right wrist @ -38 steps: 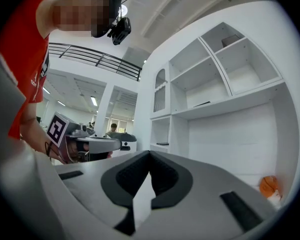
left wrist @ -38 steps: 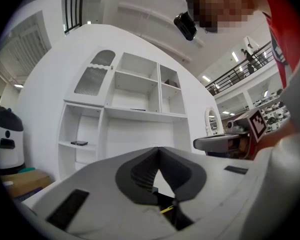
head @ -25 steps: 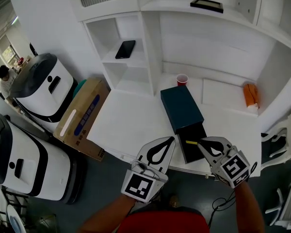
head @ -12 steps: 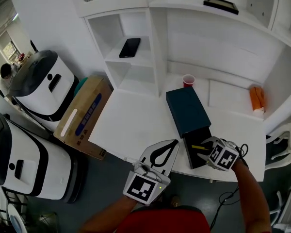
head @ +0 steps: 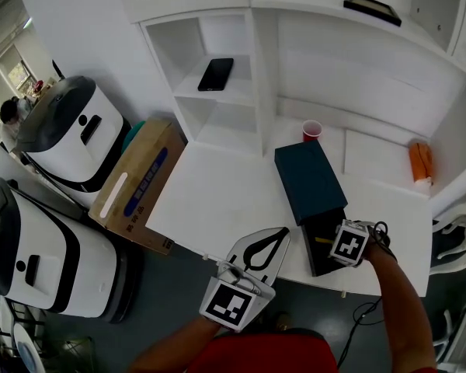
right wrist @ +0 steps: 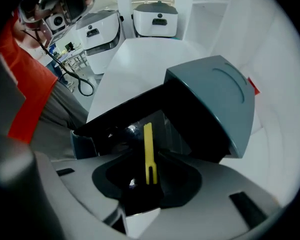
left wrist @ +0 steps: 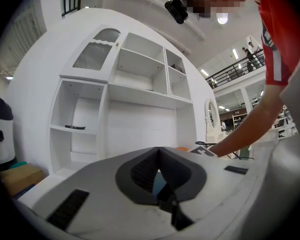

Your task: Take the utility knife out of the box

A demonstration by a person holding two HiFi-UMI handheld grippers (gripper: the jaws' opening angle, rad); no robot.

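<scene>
A dark teal box [head: 307,179] lies on the white table [head: 217,200] with its black drawer [head: 318,263] pulled out toward the front edge. The yellow utility knife [right wrist: 149,151] rests in that drawer, and a sliver of it [head: 321,240] shows in the head view. My right gripper [head: 335,243] points straight down over the drawer. In the right gripper view this gripper [right wrist: 149,165] stands open, its jaws spread on both sides of the knife without pressing it. My left gripper [head: 283,231] hovers level at the table's front edge, left of the drawer, shut and empty [left wrist: 158,151].
A red cup [head: 312,130] stands behind the box, and an orange object [head: 421,162] lies at the back right. A phone [head: 216,74] sits on a shelf. On the floor at the left are a cardboard box [head: 136,185] and white machines [head: 70,138].
My right gripper tipped from nearly level to pointing down and sank onto the open drawer over the knife, and its jaws spread apart. The left gripper barely shifted.
</scene>
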